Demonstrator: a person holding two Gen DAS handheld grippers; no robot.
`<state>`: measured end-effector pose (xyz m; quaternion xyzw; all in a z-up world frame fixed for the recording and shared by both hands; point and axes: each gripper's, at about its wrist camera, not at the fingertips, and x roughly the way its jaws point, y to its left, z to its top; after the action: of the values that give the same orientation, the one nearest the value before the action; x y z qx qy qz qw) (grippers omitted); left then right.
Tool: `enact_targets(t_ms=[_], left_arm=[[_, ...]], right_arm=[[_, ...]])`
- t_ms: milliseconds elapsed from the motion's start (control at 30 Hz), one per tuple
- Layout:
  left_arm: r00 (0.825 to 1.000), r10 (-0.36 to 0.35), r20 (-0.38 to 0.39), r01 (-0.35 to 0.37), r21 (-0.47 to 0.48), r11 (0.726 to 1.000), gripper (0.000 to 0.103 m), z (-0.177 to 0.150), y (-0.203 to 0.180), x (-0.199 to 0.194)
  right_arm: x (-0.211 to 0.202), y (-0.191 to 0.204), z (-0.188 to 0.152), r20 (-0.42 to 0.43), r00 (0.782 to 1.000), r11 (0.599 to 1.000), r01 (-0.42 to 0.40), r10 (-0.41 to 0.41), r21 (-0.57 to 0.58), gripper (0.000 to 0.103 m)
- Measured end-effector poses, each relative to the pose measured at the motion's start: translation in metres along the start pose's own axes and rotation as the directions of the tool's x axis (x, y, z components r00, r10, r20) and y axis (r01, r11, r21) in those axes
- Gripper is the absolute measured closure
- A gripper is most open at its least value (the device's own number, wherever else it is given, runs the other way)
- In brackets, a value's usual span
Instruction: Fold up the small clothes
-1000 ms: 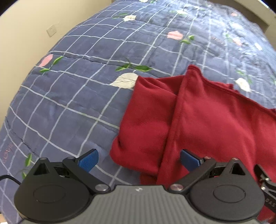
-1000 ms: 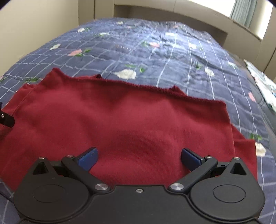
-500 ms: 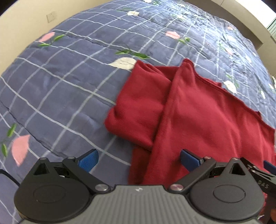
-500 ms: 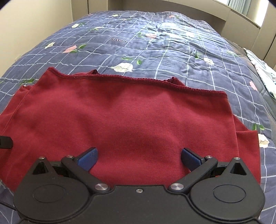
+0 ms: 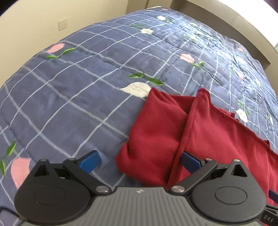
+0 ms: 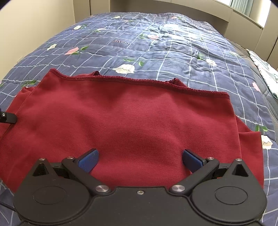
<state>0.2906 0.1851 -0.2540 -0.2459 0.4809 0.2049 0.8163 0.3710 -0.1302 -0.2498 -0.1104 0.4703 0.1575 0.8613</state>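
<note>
The red garment [image 6: 132,121] lies crosswise on the quilt [image 6: 173,52]; its loose left flap [image 5: 156,132] sits nearest the left gripper [image 5: 139,160], jaws wide, like the right gripper [image 6: 139,159]

**A home bedroom**

A bed fills both views, covered by a blue checked quilt [image 6: 173,52] with flowers and stitched "LOVE". Beige walls [image 5: 34,26] surround it, one bearing a switch plate [image 5: 62,24]. A padded headboard [image 6: 173,7] stands beyond, curtains [image 6: 243,8] behind.
</note>
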Motion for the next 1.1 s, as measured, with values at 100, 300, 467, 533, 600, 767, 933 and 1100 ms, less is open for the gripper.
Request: enact_targets(t_ms=[100,300,467,533,600,767,933,1100], left_arm=[[1.000,0.027,0.007,-0.027,0.045,0.999,0.000,0.000,-0.008,-0.002],[0.993,0.108,0.045,-0.114,0.161,0.980,0.000,0.000,-0.027,-0.011],[0.992,0.120,0.047,-0.128,0.230,0.965,0.000,0.004,-0.032,-0.007],[0.994,0.109,0.032,-0.113,0.236,0.965,0.000,0.005,-0.030,-0.003],[0.995,0.097,0.017,-0.098,0.238,0.966,0.000,0.007,-0.028,0.000],[0.998,0.068,0.016,-0.070,0.227,0.971,0.000,0.013,-0.022,-0.001],[0.999,0.017,0.049,-0.025,0.166,0.986,0.000,0.021,-0.006,-0.004],[0.997,-0.072,-0.011,0.072,0.084,0.994,0.006,0.028,0.009,0.012]], right_arm=[[-0.006,-0.004,-0.006,0.011,1.000,1.000,-0.006,0.006,0.015,0.000],[-0.026,-0.018,-0.035,0.078,0.997,0.994,-0.036,0.028,0.098,0.000],[-0.030,-0.012,-0.046,0.106,0.994,0.997,-0.014,0.005,0.082,0.000],[-0.032,-0.009,-0.045,0.112,0.994,0.997,0.003,-0.011,0.075,0.000],[-0.036,-0.006,-0.044,0.132,0.991,0.998,0.014,-0.023,0.067,0.000],[-0.031,0.006,-0.052,0.090,0.995,1.000,0.028,-0.029,0.011,0.000],[-0.027,0.009,-0.061,0.123,0.992,0.999,0.042,-0.041,-0.007,0.000],[-0.027,0.007,-0.064,0.136,0.990,1.000,0.028,-0.027,-0.004,0.000]])
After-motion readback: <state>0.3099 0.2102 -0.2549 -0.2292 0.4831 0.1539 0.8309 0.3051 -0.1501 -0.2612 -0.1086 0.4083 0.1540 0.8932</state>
